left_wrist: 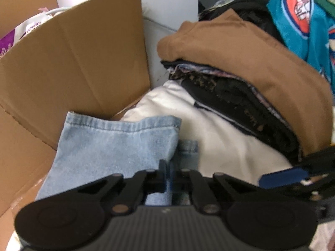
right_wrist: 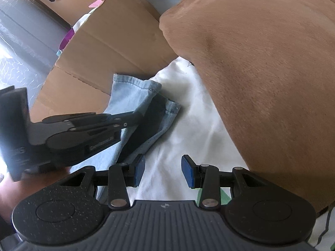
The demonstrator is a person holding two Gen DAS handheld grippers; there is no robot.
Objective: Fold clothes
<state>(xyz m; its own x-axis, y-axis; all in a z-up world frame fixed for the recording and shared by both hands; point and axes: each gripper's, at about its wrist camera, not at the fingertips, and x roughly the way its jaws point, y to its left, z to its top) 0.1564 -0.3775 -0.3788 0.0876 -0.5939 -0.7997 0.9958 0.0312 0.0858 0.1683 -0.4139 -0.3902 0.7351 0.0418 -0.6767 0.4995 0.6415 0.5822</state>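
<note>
Jeans (left_wrist: 108,146) lie on white cloth (left_wrist: 219,129), left of the brown garment (left_wrist: 240,48), near a cardboard box (left_wrist: 73,62). Left gripper (left_wrist: 168,179) pinches the denim edge. Right gripper (right_wrist: 163,170) spread, empty, just right of it.

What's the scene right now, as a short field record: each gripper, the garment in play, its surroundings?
left gripper: shut on the jeans
right gripper: open, nothing between its pads, over the white cloth
jeans: light blue denim, hem end lying toward the cardboard
cardboard: flaps standing behind and left of the jeans
brown garment: folded, on top of a stack right of the jeans
stack under it: dark and patterned clothes
teal garment: far right, behind the stack
</note>
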